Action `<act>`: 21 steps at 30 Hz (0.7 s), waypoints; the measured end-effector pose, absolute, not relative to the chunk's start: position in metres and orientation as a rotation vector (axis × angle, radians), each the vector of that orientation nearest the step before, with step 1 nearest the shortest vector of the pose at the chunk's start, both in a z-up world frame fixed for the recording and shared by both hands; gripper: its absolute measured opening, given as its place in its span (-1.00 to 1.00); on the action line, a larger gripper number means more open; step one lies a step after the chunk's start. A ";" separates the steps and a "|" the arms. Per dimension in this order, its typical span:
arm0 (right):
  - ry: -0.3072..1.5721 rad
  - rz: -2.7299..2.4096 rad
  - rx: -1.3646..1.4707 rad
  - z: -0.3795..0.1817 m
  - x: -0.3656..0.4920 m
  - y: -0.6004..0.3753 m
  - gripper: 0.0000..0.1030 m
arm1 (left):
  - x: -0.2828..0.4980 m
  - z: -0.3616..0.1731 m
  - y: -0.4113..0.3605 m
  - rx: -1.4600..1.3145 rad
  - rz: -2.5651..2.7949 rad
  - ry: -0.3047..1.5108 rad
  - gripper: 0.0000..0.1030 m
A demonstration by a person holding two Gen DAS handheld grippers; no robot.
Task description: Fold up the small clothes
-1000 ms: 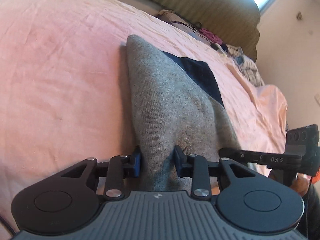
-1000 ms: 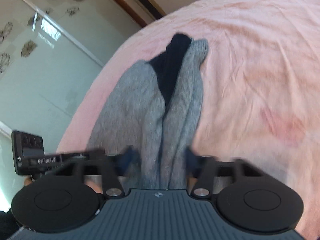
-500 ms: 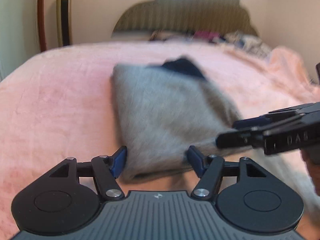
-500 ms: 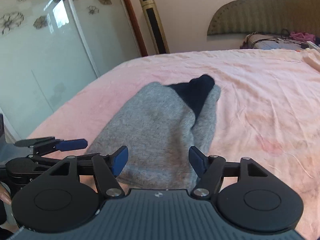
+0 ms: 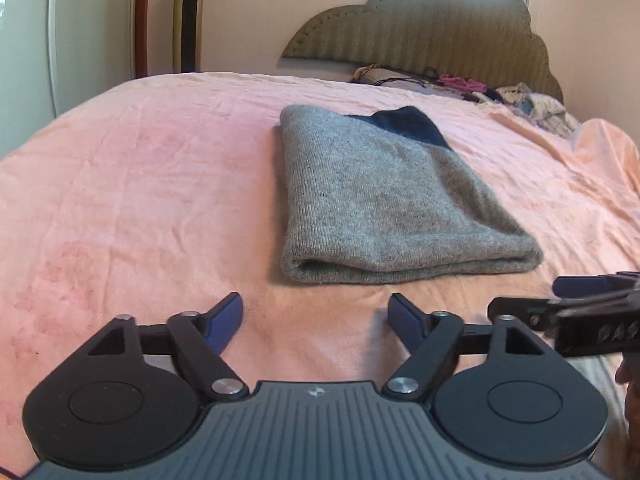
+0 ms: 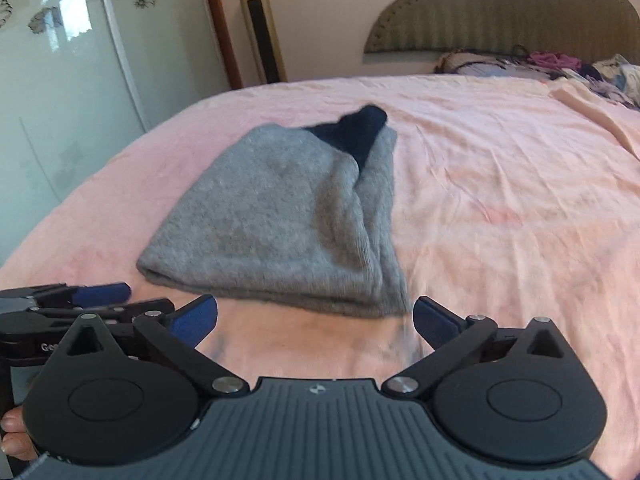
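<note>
**Folded knit on pink bedspread**

Pink, softly creased bedspread point(image 5: 140, 200) stretches wide around our grey knit garment point(image 5: 384, 200), folded into a thick rectangle with a dark navy patch at its far end. Bare sheet lies on every side. Our left gripper point(image 5: 316, 316) and right gripper point(image 6: 316, 316) angle down just short of its near edge, jaws opening wide, nothing between them.

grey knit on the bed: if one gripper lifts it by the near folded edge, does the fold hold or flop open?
Likely flops: the grey knit garment is soft, with loose stacked layers at its near edge, so a one-point lift would probably let them droop apart. Its fuzzy knit probably grips the pads rather than slipping. A push would likely bunch it on the wrinkled pink bedsheet, not slide it.
</note>
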State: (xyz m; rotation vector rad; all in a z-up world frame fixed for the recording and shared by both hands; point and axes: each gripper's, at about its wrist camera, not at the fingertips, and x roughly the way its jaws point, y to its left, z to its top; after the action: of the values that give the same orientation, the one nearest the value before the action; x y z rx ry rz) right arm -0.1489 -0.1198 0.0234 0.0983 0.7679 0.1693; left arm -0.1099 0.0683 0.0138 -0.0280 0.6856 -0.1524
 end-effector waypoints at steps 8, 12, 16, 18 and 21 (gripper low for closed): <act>0.711 0.003 0.003 0.007 -0.152 -0.103 1.00 | -0.104 0.009 0.062 0.020 -0.109 0.713 1.00; 0.698 -0.021 0.026 0.006 -0.152 -0.104 1.00 | -0.104 0.008 0.062 0.027 -0.106 0.713 1.00; 0.706 -0.034 0.003 0.005 -0.149 -0.101 1.00 | -0.105 0.008 0.061 0.035 -0.106 0.715 1.00; 0.705 -0.037 0.002 0.005 -0.148 -0.101 1.00 | -0.106 0.008 0.061 0.036 -0.106 0.715 1.00; 0.707 -0.037 0.002 0.005 -0.148 -0.101 1.00 | -0.107 0.009 0.061 0.033 -0.107 0.714 1.00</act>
State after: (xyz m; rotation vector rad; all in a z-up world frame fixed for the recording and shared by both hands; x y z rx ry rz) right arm -0.1478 -0.1007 0.0048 0.0024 0.7069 -0.0367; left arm -0.1069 0.0613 0.0086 0.0330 0.7144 -0.1072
